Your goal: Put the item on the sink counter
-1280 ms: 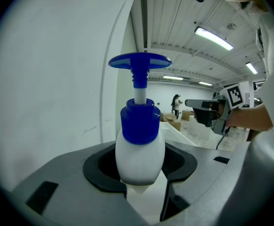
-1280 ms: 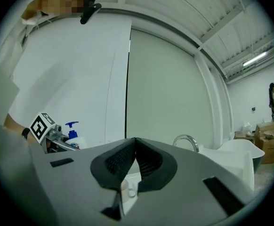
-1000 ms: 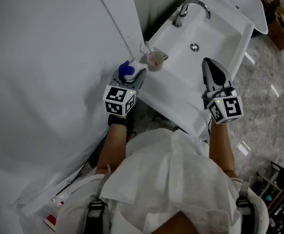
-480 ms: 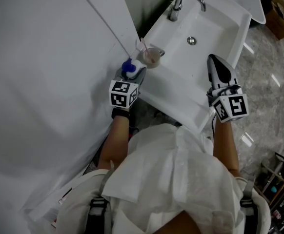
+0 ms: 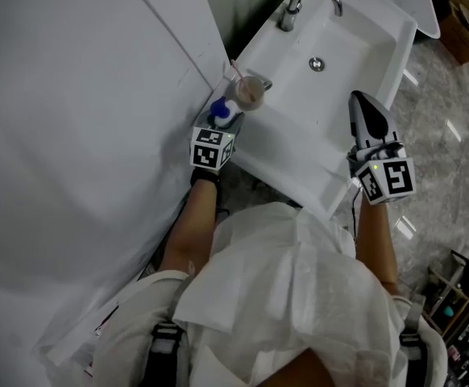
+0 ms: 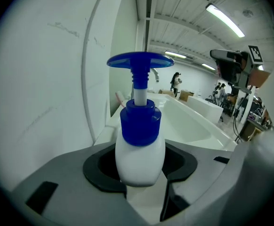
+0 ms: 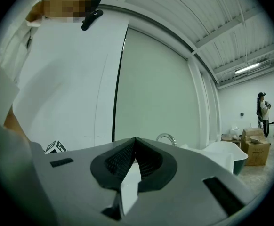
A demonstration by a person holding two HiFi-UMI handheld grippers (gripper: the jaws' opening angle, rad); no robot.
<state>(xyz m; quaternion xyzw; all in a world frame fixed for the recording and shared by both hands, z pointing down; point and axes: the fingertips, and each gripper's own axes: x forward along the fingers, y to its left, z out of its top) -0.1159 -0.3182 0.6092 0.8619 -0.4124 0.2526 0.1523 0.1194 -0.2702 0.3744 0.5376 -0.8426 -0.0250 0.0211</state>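
A white pump bottle [image 6: 140,149] with a blue cap and pump head stands upright between the jaws of my left gripper [image 6: 141,175], which is shut on its body. In the head view the bottle [image 5: 219,113] and left gripper [image 5: 221,124] are over the near left corner of the white sink counter [image 5: 279,147], beside a clear cup [image 5: 251,93]. Whether the bottle touches the counter I cannot tell. My right gripper [image 5: 365,106] hovers over the sink's right edge, jaws shut [image 7: 135,142] with nothing between them.
A toothbrush leans in the cup. The faucet [image 5: 302,1] stands at the back of the basin, the drain [image 5: 317,64] in its middle. A white wall panel [image 5: 81,135] runs close along the left. Another white tub [image 5: 404,2] and cardboard boxes [image 5: 466,39] lie beyond.
My left gripper has carried the bottle forward and a little right, closer to the cup at the counter's corner. The right gripper has barely moved.
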